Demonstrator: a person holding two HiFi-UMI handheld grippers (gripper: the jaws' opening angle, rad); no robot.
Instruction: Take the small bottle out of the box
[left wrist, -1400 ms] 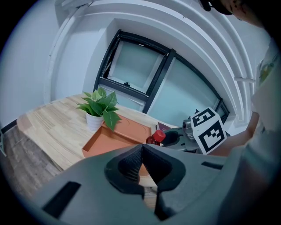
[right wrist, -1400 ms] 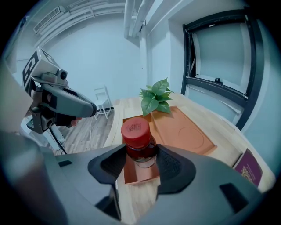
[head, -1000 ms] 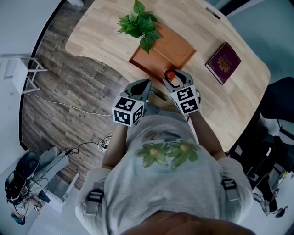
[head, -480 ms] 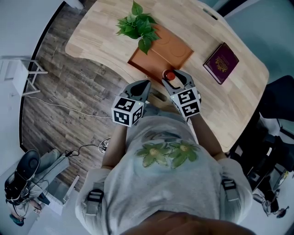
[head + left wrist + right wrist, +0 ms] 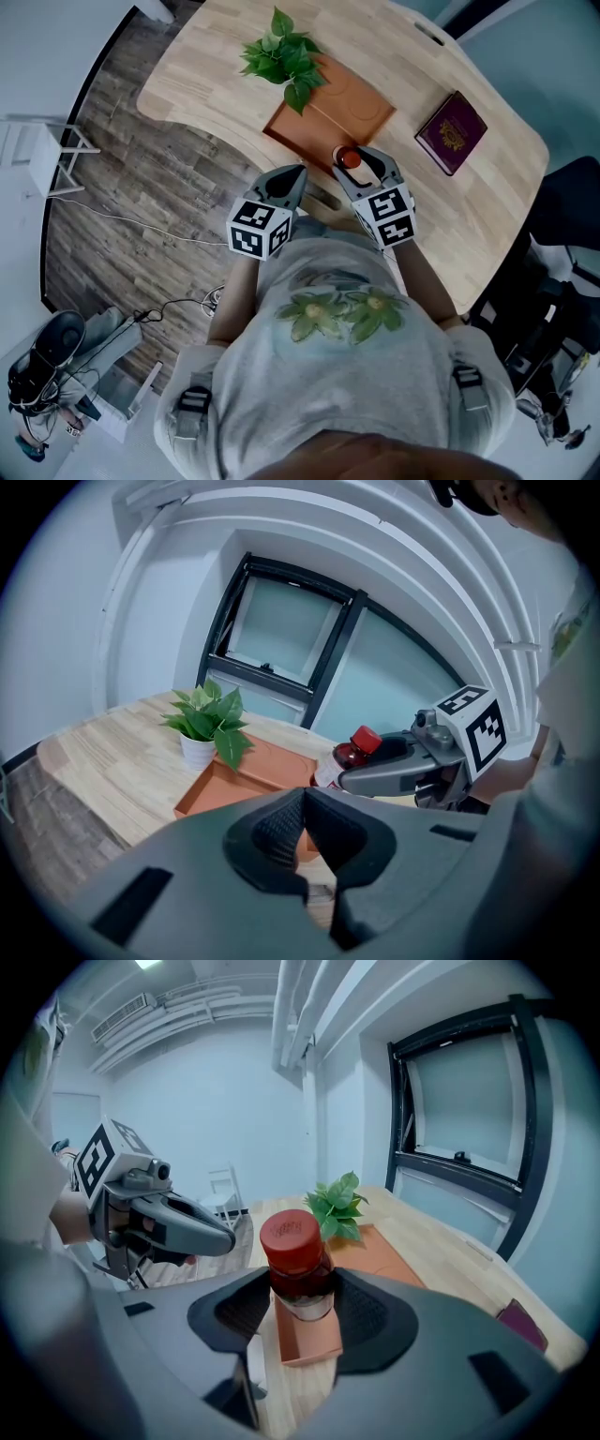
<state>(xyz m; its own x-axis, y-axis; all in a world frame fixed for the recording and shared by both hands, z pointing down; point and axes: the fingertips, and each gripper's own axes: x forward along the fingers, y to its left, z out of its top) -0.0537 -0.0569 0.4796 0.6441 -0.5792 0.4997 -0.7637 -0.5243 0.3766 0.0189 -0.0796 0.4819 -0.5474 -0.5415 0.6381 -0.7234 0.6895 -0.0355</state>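
Red-capped small dark glass bottle (image 5: 294,1258) is clamped upright in the right tongs (image 5: 302,1309), raised above the shallow orange box (image 5: 309,1337), which lies just below and beyond them on the wooden tabletop (image 5: 211,70). The left tongs (image 5: 302,834) are pressed together on nothing, just beside the right pair. Step looks like the lift-out, nearly done. Next move calls for clearing the box rim and setting the bottle down on bare wood.

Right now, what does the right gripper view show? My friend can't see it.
The right hand-held gripper is shut on a small bottle with a red cap, held upright. Behind it on the wooden table lies an orange box with a potted plant at its far end. The left hand-held gripper hangs at the left.
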